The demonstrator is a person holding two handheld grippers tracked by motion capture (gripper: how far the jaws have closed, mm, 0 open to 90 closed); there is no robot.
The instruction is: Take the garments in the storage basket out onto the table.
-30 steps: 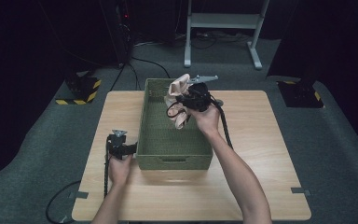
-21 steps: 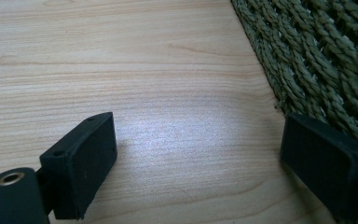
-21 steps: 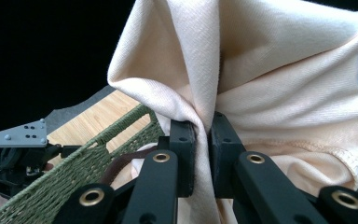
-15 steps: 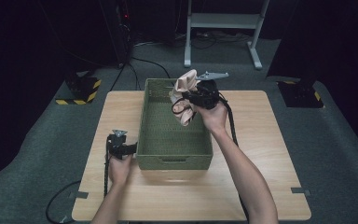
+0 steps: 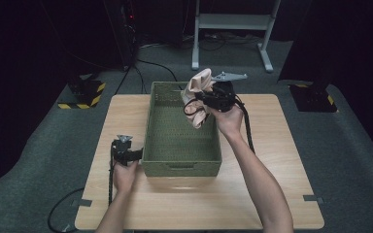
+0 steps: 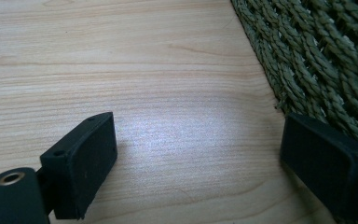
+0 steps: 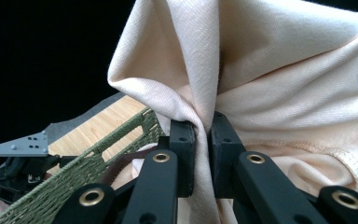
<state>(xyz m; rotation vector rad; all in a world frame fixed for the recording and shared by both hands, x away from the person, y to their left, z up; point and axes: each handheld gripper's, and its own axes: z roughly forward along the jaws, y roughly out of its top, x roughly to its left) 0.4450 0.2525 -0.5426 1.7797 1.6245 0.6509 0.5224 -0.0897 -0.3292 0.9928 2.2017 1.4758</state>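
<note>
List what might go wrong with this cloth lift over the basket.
The right gripper pinches just one thin fold of the peach cloth, so it may slip free. A dark strap dangles by the green basket and could snag its woven wall.

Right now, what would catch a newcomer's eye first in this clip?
The pale peach cloth, bunched and pinched in the shut right gripper, hangs above the far end of the green woven basket. The basket sits mid-table on the light wooden table. The left gripper rests open on the wood beside the basket's near left corner.
</note>
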